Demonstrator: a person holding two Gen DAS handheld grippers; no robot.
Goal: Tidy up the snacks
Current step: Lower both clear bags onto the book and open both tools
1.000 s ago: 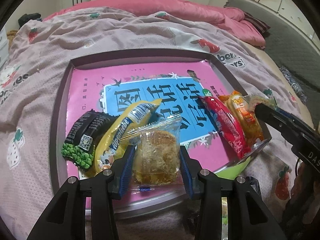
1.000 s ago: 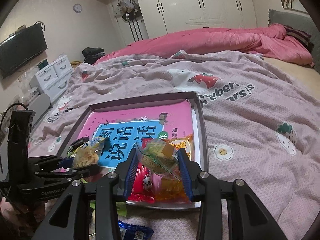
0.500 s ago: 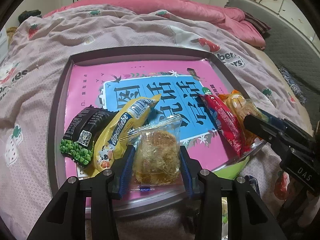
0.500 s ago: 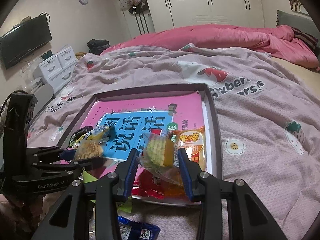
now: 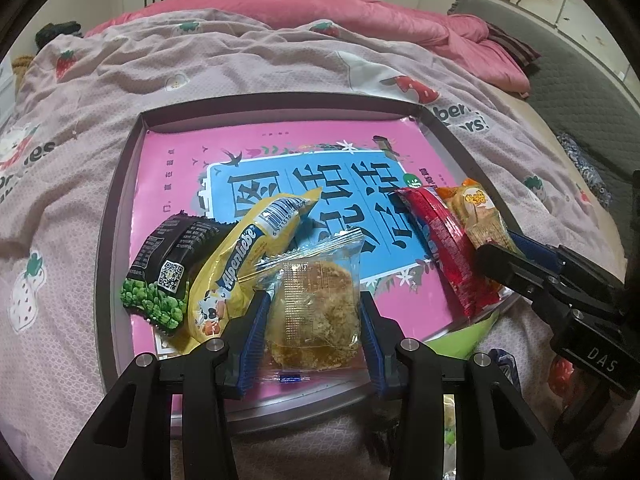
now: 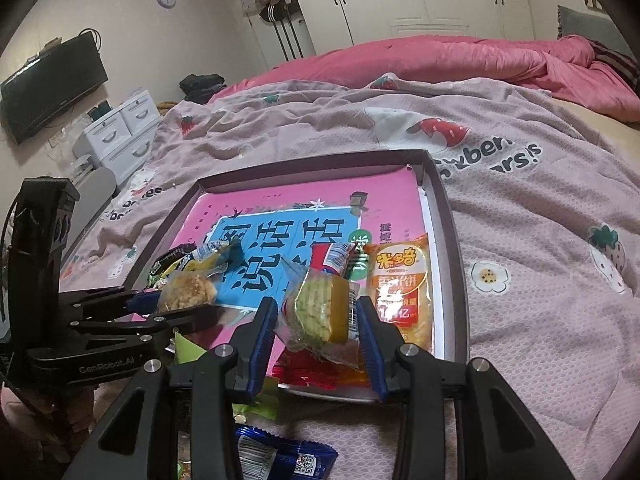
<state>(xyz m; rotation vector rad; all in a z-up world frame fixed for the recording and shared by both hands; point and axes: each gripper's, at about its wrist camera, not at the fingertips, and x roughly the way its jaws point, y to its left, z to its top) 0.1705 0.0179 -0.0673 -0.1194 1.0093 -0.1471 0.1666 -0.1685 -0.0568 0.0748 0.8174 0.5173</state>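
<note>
My left gripper [image 5: 312, 320] is clamped on a clear-wrapped pastry [image 5: 312, 312], its blue pads pressing the sides of the round cake at the near edge of the tray [image 5: 120, 200]. My right gripper [image 6: 318, 320] is clamped on a clear pack of green-and-yellow cake [image 6: 320, 312], held above the near right corner of the tray, over a red packet [image 6: 316, 372] and beside the orange rice-cracker pack [image 6: 404, 292].

Both of these feel like light, soft things in slick film. I judge the pastry crumbly: squeeze harder and it flakes inside the wrapper, so my pads should sit on its widest part with only enough pressure to stop it sliding. The cake slice looks spongy and will dent; the stiffest place to hold is across its flat sides, where I have it. The crimped wrapper ends are a poor hold, since film slips and the contents swing.

On the tray, left to right in my left view, lie a black-and-green pea packet [image 5: 168, 276], a yellow Alpenliebe bag [image 5: 248, 256], then my pastry, with the red packet [image 5: 448, 248] and the orange pack [image 5: 480, 212] on the right. The tray rests on a bed [image 5: 280, 60], so its base may give when I press down. A blue packet [image 6: 280, 456] lies on the bed outside the tray, not yet sorted.
</note>
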